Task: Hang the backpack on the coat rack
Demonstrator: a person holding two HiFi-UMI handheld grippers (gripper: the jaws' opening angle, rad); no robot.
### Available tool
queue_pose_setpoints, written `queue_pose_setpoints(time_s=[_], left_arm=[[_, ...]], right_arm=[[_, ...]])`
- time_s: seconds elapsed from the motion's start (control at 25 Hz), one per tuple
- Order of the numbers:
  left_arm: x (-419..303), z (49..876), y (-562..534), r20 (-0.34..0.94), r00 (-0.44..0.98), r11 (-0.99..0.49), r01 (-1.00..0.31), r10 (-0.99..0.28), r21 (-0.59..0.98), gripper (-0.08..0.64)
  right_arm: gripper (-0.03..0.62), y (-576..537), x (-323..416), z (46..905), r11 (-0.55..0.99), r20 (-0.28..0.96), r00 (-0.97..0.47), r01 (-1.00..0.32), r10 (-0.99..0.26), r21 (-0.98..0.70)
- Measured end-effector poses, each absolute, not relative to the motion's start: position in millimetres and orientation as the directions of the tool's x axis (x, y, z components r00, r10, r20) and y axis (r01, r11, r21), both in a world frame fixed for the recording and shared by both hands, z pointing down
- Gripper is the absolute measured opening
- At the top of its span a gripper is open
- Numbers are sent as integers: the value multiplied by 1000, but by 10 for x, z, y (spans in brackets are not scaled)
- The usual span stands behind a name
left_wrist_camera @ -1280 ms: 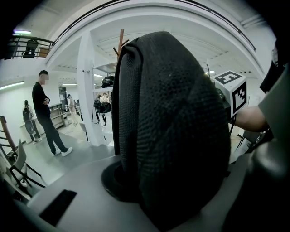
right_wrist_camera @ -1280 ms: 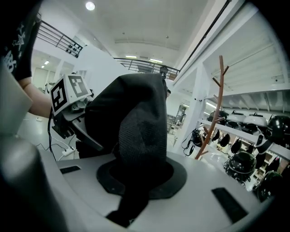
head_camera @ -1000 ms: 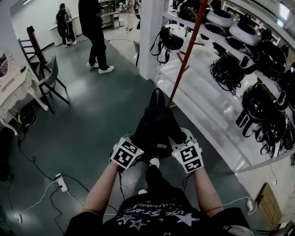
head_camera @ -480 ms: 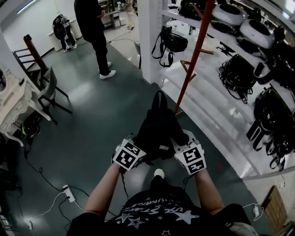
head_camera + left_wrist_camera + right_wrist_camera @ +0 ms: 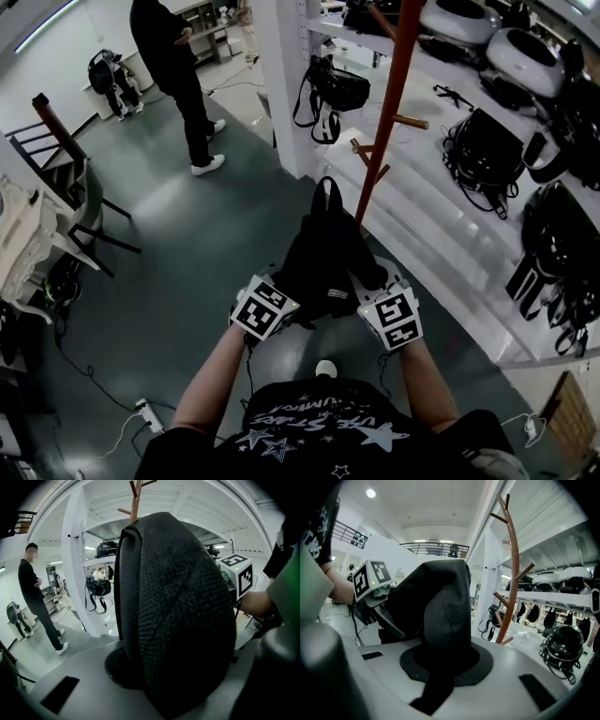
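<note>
The grey-green floor (image 5: 178,253) spreads out to the left of the coat rack (image 5: 386,112), and a long white shelf unit (image 5: 441,244) loaded with black gear runs just behind and to the right of it. A person in dark clothes (image 5: 169,66) stands well beyond the rack to its left, clear of the path.

The rack is a red-brown pole with short pegs (image 5: 411,121) branching off at several heights. All those in view are bare.

The backpack (image 5: 323,258), black and soft, is held off the floor on the near side of the rack. Its top loop (image 5: 325,190) points toward the pole's foot and is near it, but not touching.

The left gripper (image 5: 270,307) holds the pack's side farther from the rack, its fingers closed tight on the padded mesh panel. The right gripper (image 5: 388,317) holds the side nearer the rack, its fingers clamped on a fold of dark fabric with a strap trailing below.

This looks like the carry-in step, with the hanging itself not yet begun. The next move probably calls for lifting the pack to peg height, bringing the top loop over a free peg, and letting go only once the peg bears the weight.
</note>
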State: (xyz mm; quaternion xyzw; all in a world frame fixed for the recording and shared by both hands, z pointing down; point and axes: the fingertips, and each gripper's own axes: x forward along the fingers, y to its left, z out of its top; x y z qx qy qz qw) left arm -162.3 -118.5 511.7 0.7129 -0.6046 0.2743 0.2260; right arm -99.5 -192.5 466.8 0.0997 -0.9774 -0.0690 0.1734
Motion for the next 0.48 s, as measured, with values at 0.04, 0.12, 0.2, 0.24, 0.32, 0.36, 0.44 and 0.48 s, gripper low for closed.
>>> queue_pose_setpoints(time_s=[0.04,0.12,0.2,0.24,0.32,0.36,0.44,0.48], left_arm=[[-1640,5113,-1269,663,125,-175,-985,-738,-9,84],[-1671,5104,-1419,657,140,-190,-982,-740,-5,84],[-1710,5097,-1549,652,160,-210,-978,-741,1,84],[-1731,5096,-1610,650,173,-222,-975,-740,6,84],[-1777,5094,-1731,644,207,-255,-967,-736,19,84],[-1810,5086,-1793,642,222,-273,-962,-734,21,84],[-1898,5056,-1922,640,249,-311,-950,-727,17,84],[-1941,5041,-1990,640,266,-332,-943,-721,17,84]], right_arm=[[64,-2013,-1005,4668,967,322,-918,-181,-231,177],[64,-2150,-1023,4657,962,325,-911,-202,-253,183],[64,-2237,-1057,4618,959,330,-905,-220,-269,180],[64,-2276,-1077,4601,957,331,-901,-230,-279,179],[64,-2367,-1122,4579,949,334,-892,-257,-305,183],[64,-2416,-1146,4568,944,335,-886,-273,-322,186],[64,-2514,-1196,4538,931,338,-869,-313,-361,189],[64,-2564,-1221,4523,922,339,-859,-336,-383,190]])
